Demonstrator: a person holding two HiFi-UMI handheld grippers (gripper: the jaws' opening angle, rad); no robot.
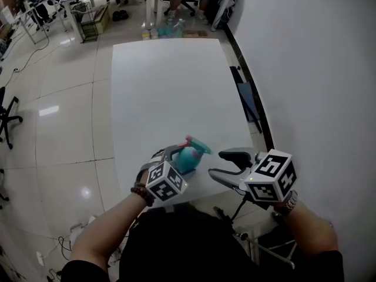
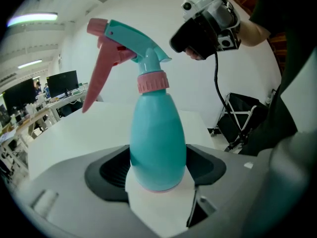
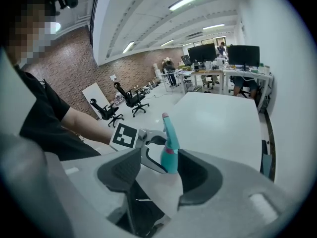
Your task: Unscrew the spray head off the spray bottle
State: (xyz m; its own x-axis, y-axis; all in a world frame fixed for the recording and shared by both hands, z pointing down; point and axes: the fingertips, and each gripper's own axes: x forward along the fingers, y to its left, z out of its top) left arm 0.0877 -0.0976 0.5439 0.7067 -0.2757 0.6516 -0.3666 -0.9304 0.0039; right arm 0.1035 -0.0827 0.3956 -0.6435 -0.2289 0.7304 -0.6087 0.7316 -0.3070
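Note:
A teal spray bottle (image 1: 187, 158) stands upright near the front edge of the white table (image 1: 170, 87). Its spray head (image 2: 126, 38) is teal with a pink trigger and a pink collar (image 2: 152, 82). My left gripper (image 1: 176, 157) is shut on the bottle's body (image 2: 157, 143), with a pad against each side. The right gripper (image 1: 226, 163) hovers open just right of the bottle, nothing between its fingers. In the right gripper view the bottle (image 3: 169, 155) shows beyond the jaws' gap, held by the left gripper (image 3: 148, 150).
A white wall runs along the table's right side, with a dark folded stand (image 1: 247, 98) on the floor between them. Desks and office chairs (image 1: 182, 2) stand past the table's far end. Glossy tiled floor (image 1: 64, 110) lies to the left.

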